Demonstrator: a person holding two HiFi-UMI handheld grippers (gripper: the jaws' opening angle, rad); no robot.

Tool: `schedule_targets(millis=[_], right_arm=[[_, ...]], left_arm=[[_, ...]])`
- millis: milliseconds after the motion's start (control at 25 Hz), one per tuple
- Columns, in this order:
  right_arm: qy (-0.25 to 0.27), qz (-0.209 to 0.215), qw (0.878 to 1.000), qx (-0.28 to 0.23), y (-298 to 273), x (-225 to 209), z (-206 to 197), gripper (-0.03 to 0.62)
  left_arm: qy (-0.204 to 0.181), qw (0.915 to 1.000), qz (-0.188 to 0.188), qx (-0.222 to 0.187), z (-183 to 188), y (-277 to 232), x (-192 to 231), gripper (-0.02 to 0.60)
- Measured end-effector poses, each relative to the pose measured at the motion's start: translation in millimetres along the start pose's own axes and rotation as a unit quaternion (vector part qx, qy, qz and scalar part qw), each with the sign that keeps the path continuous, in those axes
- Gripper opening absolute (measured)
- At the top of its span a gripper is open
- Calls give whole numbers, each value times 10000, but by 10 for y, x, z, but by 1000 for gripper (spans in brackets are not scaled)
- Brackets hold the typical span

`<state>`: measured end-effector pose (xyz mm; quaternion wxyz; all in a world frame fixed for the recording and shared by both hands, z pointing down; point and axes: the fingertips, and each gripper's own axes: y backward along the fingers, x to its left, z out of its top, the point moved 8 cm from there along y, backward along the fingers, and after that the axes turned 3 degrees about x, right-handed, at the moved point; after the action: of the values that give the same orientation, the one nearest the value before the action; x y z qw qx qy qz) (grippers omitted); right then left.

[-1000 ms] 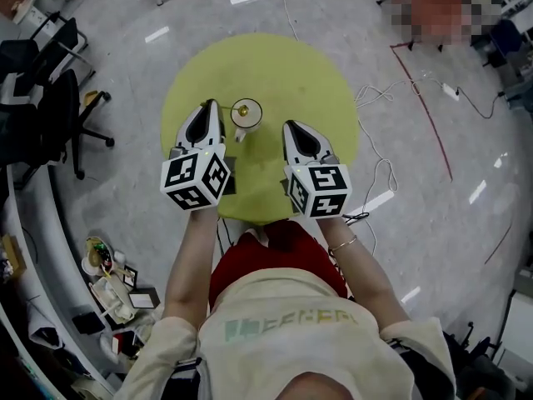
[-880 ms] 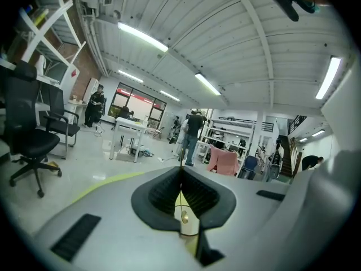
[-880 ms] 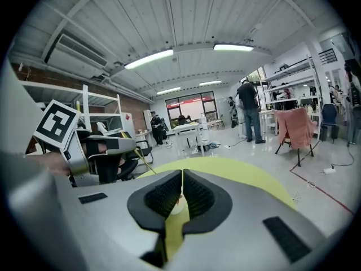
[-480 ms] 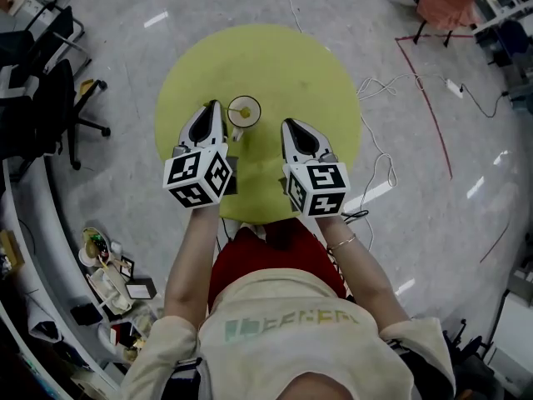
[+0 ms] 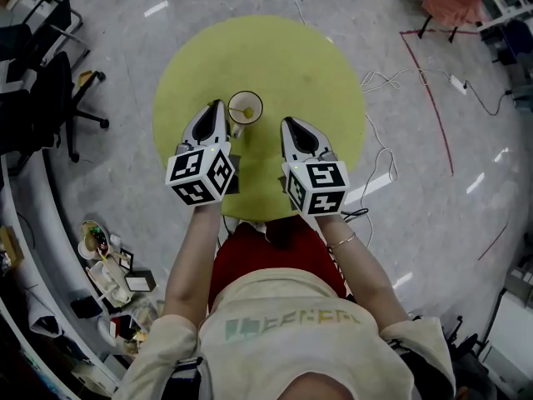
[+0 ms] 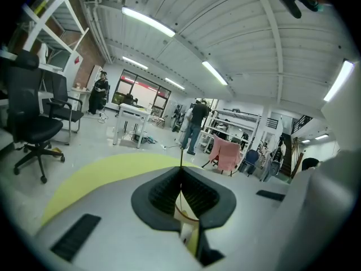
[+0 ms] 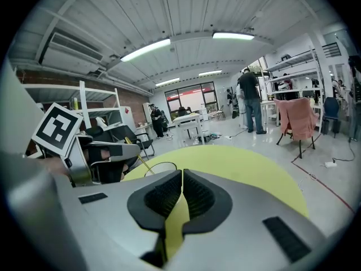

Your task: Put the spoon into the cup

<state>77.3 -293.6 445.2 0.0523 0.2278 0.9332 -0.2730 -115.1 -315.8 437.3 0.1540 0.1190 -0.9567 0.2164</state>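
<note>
A pale cup [image 5: 245, 107] stands on the round yellow-green table [image 5: 308, 65]. The thin yellow spoon [image 7: 137, 158] slants from my left gripper's tip down into the cup [image 7: 161, 167]; its yellow end shows inside the cup [image 5: 247, 112]. My left gripper [image 5: 215, 108] sits just left of the cup, its jaws shut on the spoon's handle, which appears as a thin line [image 6: 181, 158] rising from the jaw tips. My right gripper [image 5: 286, 124] hovers to the right of the cup, shut, with nothing between its jaws [image 7: 182, 174].
Black office chairs [image 5: 50, 98] stand on the floor to the left of the table. White cables [image 5: 379, 82] and red floor tape [image 5: 429, 107] lie to the right. Clutter [image 5: 104, 273] sits by a curved desk at lower left. People [image 7: 249, 97] stand far off.
Both grippers and the cup keep nearly the same places. The head view has drifted slightly, so the table sits a little higher in the picture.
</note>
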Motion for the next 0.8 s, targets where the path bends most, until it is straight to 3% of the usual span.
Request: schedule_targets(millis=[800], right_arm=[[28, 90, 9998, 181, -85, 20, -88, 37]], left_arm=[[227, 9996, 8, 188, -156, -103, 77, 25]])
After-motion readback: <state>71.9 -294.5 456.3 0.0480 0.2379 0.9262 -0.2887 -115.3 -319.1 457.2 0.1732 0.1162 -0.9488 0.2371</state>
